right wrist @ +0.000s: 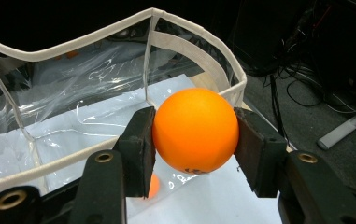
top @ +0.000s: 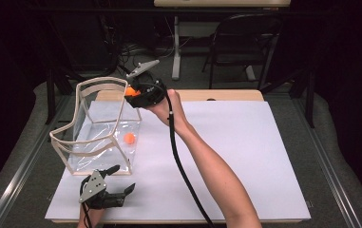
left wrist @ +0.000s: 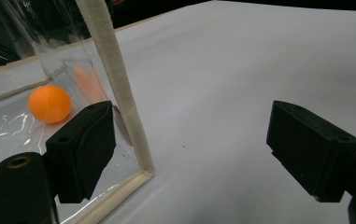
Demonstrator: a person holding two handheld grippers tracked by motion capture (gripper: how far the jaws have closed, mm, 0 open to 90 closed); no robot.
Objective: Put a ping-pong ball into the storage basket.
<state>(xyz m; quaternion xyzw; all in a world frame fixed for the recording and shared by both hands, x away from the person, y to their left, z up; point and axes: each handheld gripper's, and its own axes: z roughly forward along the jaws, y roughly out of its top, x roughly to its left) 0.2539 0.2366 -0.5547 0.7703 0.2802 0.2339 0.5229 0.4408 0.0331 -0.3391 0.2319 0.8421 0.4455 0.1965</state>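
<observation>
A clear plastic bin (top: 98,128) with cream trim stands on the left of the white sheet. One orange ball (top: 129,138) lies on its floor. My right gripper (top: 131,93) hovers over the bin's far right corner, shut on a second orange ball (right wrist: 195,130) that its two pads squeeze from either side. Below that ball, the bin's rim (right wrist: 199,51) and the lying ball (right wrist: 153,186) show. My left gripper (top: 121,183) rests low in front of the bin, open and holding nothing. Between its jaws (left wrist: 189,140) stands the bin's corner trim (left wrist: 119,93), with the lying ball (left wrist: 49,103) behind the clear wall.
A white sheet (top: 235,142) covers most of the table. The right gripper's black cable (top: 181,166) trails along the forearm to the front edge. Behind the table stand a folding chair (top: 245,42) and a desk leg (top: 176,52), with cables on the floor.
</observation>
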